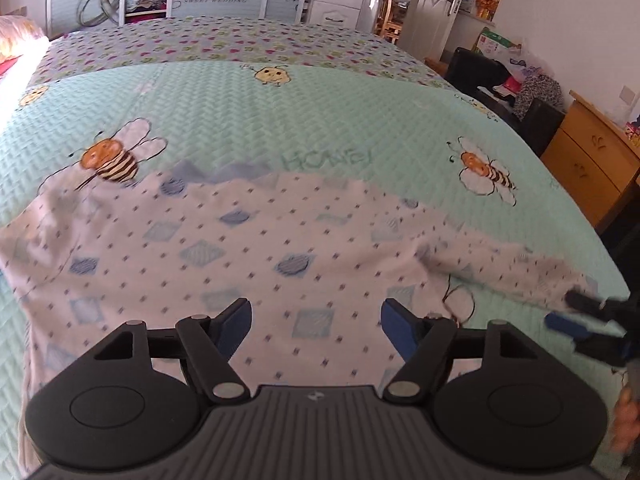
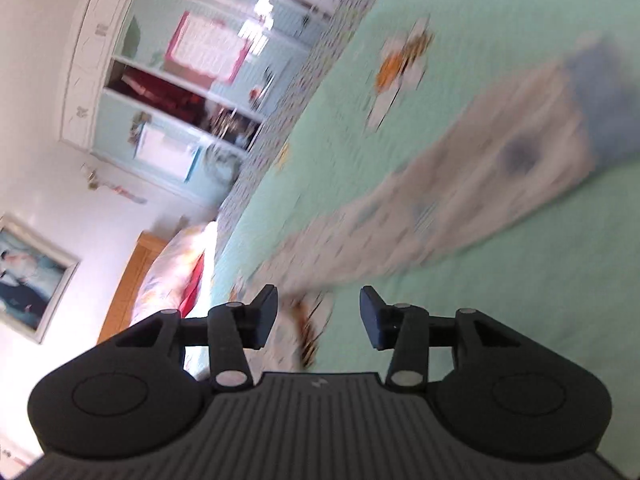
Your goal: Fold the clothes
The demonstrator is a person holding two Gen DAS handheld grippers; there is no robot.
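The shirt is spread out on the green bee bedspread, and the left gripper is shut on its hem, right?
Not quite. The shirt does lie on the green bedspread, but the left gripper is open above it, holding nothing, as the left wrist view shows.

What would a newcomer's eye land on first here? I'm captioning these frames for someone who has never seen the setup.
First, the white garment dotted with blue diamonds, spread flat across the mint bee-print bedspread. Next, the left gripper hovering open over its near edge. At the far right, the right gripper sits by the sleeve tip, open in its own blurred view.
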